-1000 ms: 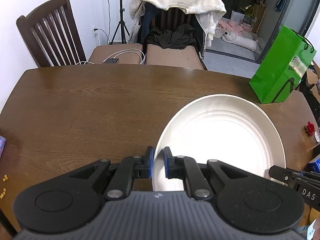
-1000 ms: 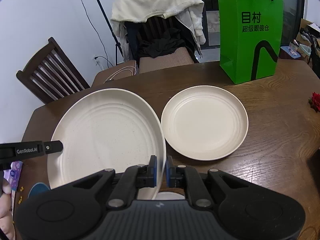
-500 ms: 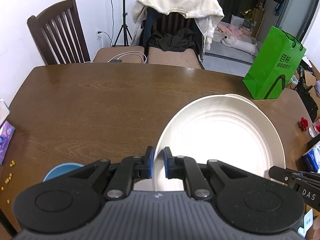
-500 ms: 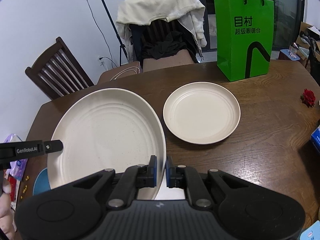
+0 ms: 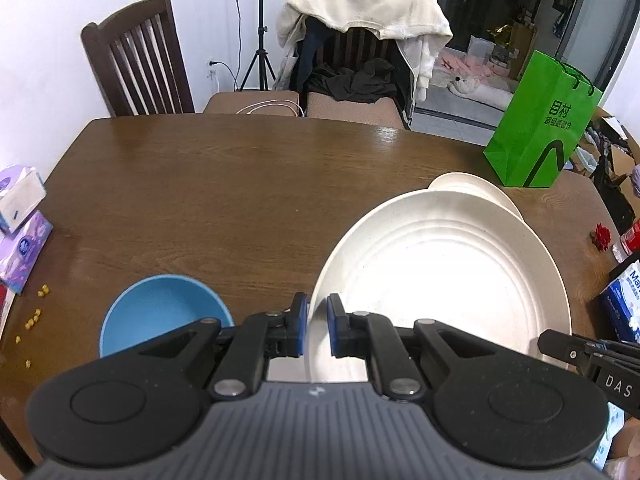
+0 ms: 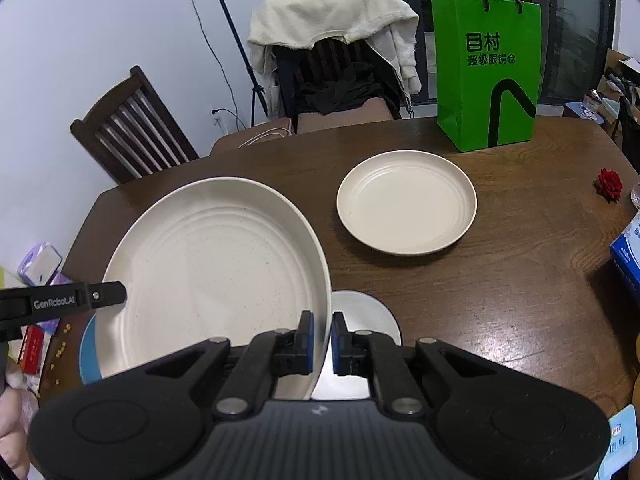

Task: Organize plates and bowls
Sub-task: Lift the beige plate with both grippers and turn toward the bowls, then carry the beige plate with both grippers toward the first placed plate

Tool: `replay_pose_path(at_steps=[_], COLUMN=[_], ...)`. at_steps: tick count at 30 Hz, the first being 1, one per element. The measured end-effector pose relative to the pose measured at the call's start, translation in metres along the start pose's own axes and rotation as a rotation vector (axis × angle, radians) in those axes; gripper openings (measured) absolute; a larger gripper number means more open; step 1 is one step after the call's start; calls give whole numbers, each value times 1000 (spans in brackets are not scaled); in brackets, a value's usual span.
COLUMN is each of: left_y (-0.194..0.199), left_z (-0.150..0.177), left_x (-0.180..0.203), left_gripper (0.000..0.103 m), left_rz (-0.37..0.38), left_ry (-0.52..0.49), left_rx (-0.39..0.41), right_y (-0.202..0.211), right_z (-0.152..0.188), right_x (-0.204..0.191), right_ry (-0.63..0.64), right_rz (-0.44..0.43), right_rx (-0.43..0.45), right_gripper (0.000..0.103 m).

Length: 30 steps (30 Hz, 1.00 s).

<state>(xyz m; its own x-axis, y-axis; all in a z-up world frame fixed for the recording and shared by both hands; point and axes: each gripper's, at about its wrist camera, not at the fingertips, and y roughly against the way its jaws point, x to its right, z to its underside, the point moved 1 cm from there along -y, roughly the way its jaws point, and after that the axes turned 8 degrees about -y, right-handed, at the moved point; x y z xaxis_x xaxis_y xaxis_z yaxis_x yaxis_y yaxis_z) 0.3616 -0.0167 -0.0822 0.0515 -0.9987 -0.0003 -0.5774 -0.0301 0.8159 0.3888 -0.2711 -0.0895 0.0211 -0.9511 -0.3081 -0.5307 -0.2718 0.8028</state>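
Left gripper [image 5: 317, 330]: I have it clamped on the near left rim of the large plate [image 5: 440, 280]. Right gripper [image 6: 320, 340]: clamped on the same plate's opposite rim [image 6: 212, 272]. The plate is carried between the two, clear of the tabletop [image 5: 240, 200], tilted.

Small plate [image 6: 406, 202]: flat on the tabletop, beyond and to the right of the large plate, near the green bag [image 6: 488, 68]; from the left camera only its far edge shows behind the large plate.

Blue bowl [image 5: 164, 312]: on the tabletop, just left of the left gripper.

White bowl [image 6: 364, 320]: under the right gripper, partly hidden.

Other items: tissue packs [image 5: 20, 216] at the left edge; yellow crumbs [image 5: 36, 316]; red flower [image 6: 610, 184]; two chairs [image 5: 140, 64], one draped in clothes.
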Motion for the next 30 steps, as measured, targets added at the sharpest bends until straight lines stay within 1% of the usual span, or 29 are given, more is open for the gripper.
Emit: replay_pose_path(at_steps=[15, 30], left_y=[32, 54], left_z=[40, 79], left_x=[-7, -15], left_gripper=[11, 11], left_rz=[-37, -61], left_ry=[34, 67], left_rx=[-1, -16], right_y=[26, 43], right_z=[36, 70], right_x=[-7, -14], right_ry=[40, 70], right_rz=[-30, -53], right_rx=[-14, -44], right_gripper=[8, 8])
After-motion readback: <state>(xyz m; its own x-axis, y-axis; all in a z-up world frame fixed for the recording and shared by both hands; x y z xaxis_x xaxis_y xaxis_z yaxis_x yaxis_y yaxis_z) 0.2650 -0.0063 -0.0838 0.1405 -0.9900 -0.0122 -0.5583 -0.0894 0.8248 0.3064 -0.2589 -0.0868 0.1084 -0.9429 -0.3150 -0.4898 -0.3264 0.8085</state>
